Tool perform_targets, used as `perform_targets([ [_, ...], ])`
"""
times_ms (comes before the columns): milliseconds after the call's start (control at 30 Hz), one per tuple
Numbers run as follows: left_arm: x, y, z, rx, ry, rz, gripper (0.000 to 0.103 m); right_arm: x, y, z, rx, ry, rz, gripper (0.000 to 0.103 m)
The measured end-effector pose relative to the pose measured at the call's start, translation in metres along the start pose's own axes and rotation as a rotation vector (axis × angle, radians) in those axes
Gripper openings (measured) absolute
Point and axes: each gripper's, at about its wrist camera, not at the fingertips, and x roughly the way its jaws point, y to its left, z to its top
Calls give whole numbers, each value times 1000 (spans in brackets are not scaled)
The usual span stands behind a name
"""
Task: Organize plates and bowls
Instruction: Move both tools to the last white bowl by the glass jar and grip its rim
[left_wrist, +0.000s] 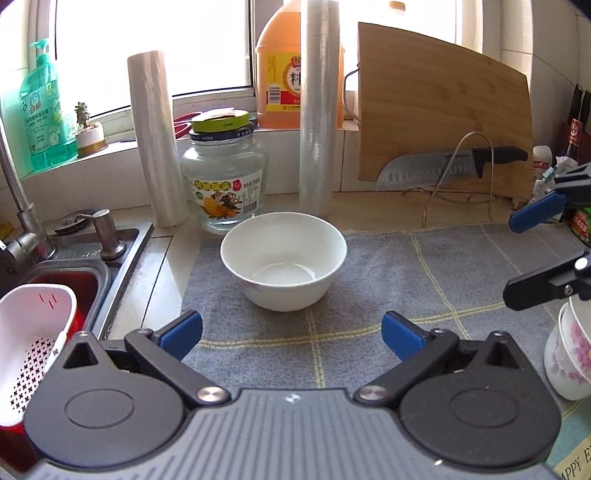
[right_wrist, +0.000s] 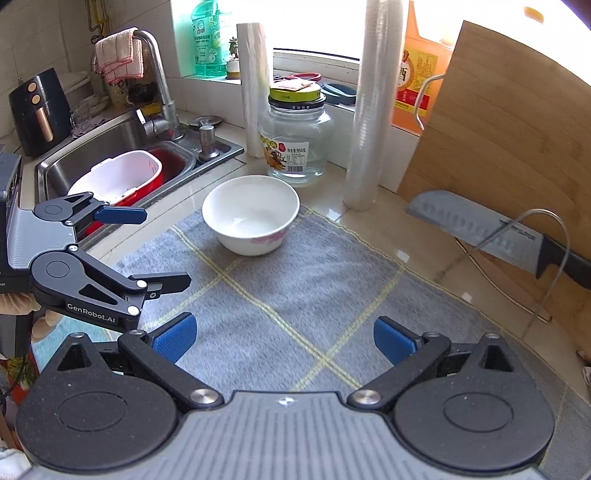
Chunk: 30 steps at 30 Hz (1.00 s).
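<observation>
Both tongs (left_wrist: 291, 334) (right_wrist: 284, 338) wide apart, angled downward

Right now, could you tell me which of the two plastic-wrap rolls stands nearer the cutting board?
The taller clear roll, just beside the cutting board; the shorter white roll stands past the glass jar, toward the sink.

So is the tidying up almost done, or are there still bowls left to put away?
Done so far: some floral bowls are already nested at the mat's right edge. In hand: nothing. The left gripper and right gripper are both open and empty. Left to do: the white bowl sits alone on the grey mat, probably next. No plates are in view.
</observation>
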Motion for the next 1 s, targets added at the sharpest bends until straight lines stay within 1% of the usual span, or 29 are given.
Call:
perform_targets([
  [100,10,16,16,-3,28,-6,102,12,7,11,19,-7,-8,103],
  [200,22,34,34,-13,33,-18,102,27,23,24,25,-36,-45,103],
  [267,32,45,45,-27,36,-37,102,33,27,27,27,-42,-56,103],
  [333,42,52,53,-34,48,-62,102,43,34,31,57,-53,-65,103],
  [433,56,52,59,-11,62,-93,102,60,45,34,95,-58,-86,103],
  [567,73,43,60,47,95,-122,102,78,58,35,81,-61,-114,103],
  [600,78,40,59,62,104,-132,102,82,59,35,79,-66,-121,103],
  [667,86,37,59,83,114,-131,102,88,58,37,89,-61,-122,103],
  [767,95,37,61,95,125,-149,101,98,55,39,119,-57,-124,103],
  [900,106,39,65,102,153,-177,99,109,57,38,107,-59,-145,103],
  [1000,113,39,66,125,178,-194,91,116,60,38,83,-63,-154,103],
])
